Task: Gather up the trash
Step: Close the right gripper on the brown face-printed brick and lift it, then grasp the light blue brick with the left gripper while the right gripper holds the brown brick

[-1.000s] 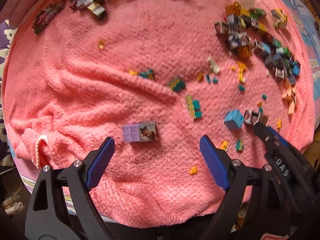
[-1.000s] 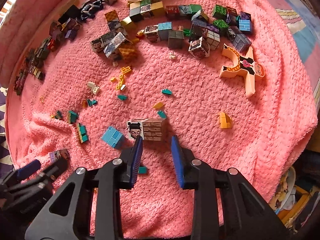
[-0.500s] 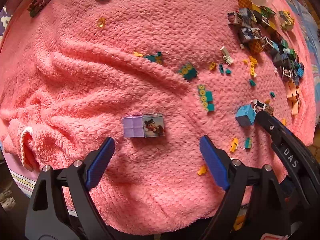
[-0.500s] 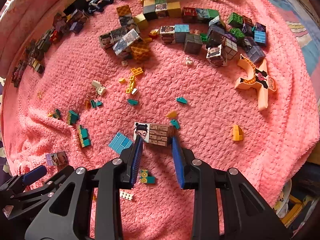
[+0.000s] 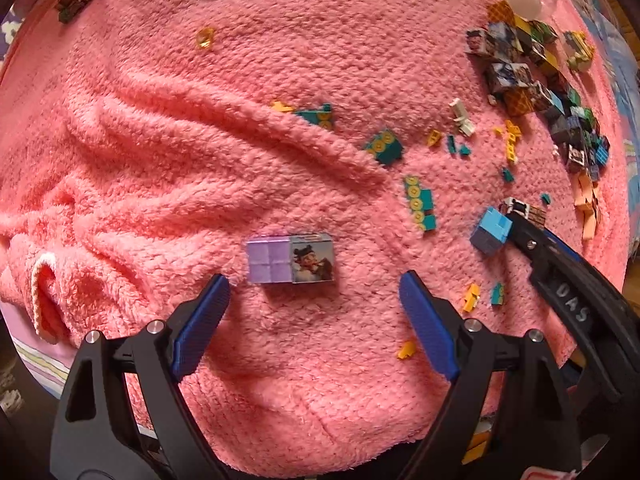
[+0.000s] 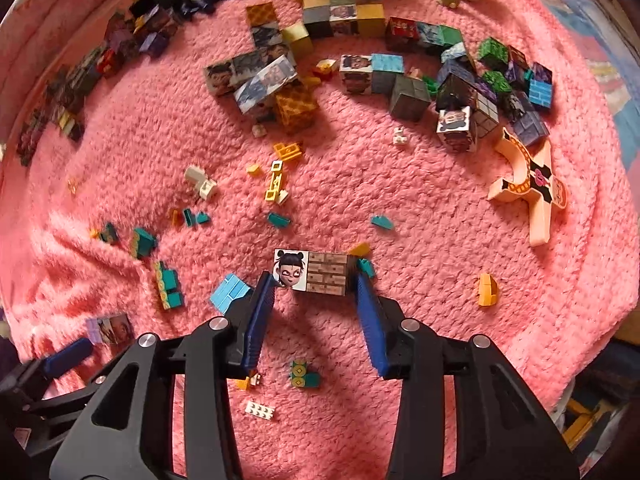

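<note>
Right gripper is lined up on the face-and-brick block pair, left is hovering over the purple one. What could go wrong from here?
1. The right gripper straddles the face-and-brick block pair only at the fingertips; closing there may squeeze it out, or split it.
2. A teal piece touches the right fingertip, and the light blue block sits beside the left one; either could get pinched or knocked.
3. The pink blanket is soft and wrinkled, so the purple block pair may tip under the open left gripper.
</note>
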Demonstrator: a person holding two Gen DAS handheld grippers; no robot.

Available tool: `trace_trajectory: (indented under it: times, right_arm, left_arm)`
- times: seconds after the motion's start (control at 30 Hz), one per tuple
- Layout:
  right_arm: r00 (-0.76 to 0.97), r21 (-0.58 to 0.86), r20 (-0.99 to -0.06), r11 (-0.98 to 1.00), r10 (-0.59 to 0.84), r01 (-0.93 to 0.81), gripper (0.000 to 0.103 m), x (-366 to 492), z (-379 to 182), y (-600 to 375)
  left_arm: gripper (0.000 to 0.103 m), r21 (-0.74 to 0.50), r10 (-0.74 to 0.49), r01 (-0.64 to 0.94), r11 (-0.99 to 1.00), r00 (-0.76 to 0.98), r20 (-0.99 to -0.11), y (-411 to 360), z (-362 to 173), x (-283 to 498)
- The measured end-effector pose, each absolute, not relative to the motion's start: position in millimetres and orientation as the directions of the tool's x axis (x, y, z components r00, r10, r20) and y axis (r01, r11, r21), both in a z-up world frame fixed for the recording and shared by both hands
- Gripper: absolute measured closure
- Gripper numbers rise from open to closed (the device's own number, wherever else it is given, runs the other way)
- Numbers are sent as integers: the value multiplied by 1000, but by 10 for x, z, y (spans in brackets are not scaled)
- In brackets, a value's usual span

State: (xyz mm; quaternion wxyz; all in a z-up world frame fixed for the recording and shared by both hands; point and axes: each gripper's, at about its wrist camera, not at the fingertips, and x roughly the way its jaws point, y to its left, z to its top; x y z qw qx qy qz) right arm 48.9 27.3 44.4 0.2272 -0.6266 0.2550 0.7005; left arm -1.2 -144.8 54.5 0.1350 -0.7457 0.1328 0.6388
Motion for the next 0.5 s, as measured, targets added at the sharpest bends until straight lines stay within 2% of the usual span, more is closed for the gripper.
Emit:
trace_trajectory:
  times: [0.5]
  right_arm:
    - [-228,186,-973,-652,-20,-735,64,842,699,690]
  left_arm:
    - [20,-34,-6,-473,-880,83,-997,-1222,739,52]
